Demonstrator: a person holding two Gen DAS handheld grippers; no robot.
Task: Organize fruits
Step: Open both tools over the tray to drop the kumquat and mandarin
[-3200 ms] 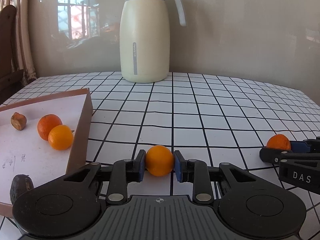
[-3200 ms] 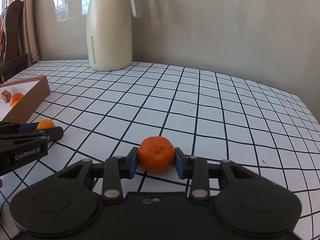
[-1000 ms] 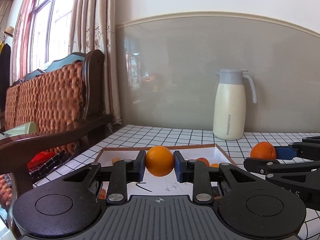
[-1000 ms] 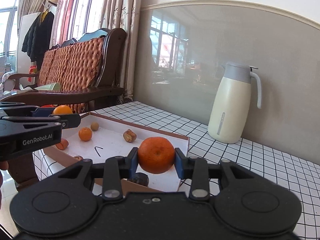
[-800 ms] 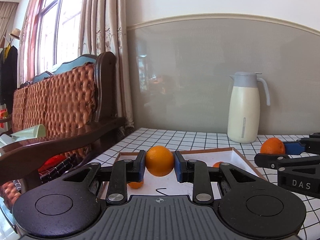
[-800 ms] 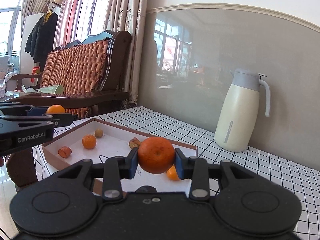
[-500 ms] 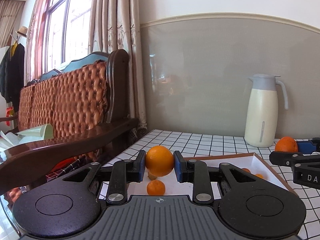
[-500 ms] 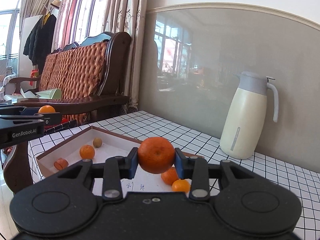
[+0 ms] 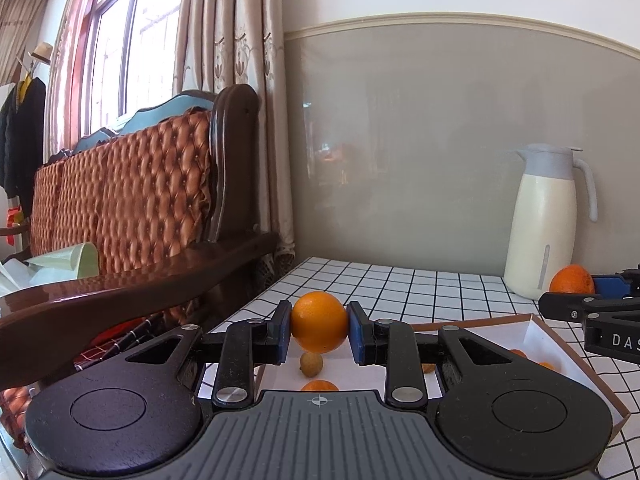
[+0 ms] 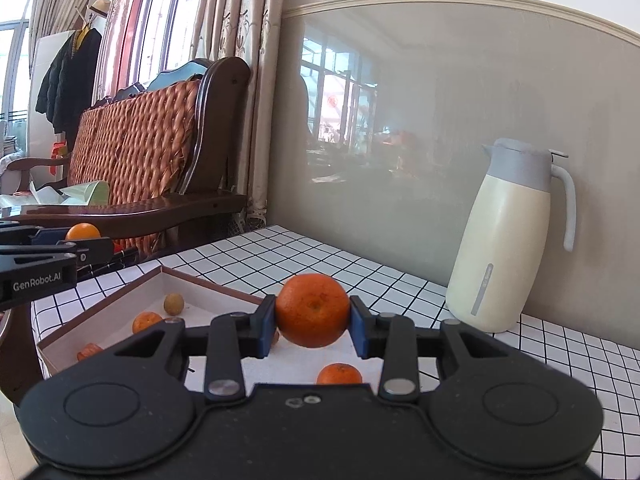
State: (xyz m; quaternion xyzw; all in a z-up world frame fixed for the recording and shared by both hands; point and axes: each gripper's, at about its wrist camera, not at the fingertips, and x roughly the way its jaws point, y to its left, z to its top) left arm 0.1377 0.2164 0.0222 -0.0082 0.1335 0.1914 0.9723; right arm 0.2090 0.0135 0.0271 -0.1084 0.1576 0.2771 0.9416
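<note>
My left gripper (image 9: 319, 333) is shut on a yellow-orange orange (image 9: 319, 326) and holds it in the air above the left part of the brown-rimmed white box (image 9: 568, 356). My right gripper (image 10: 313, 326) is shut on a deeper orange mandarin (image 10: 313, 309) above the same box (image 10: 100, 308). Each gripper shows in the other's view: the right one (image 9: 576, 290) at the right edge, the left one (image 10: 86, 240) at the left edge. In the box lie several small oranges (image 10: 146, 321) and a small tan fruit (image 10: 174, 303).
A cream thermos jug (image 10: 508, 240) stands on the checked tablecloth (image 10: 320, 258) by the wall. A wooden sofa with orange tufted cushions (image 9: 120, 184) stands left of the table, its armrest (image 9: 120, 292) close to the table's edge. Curtains hang behind.
Both grippers have lifted their fruit off the table and swung left over the box. In the last half second both views shifted a little further left along the box.
</note>
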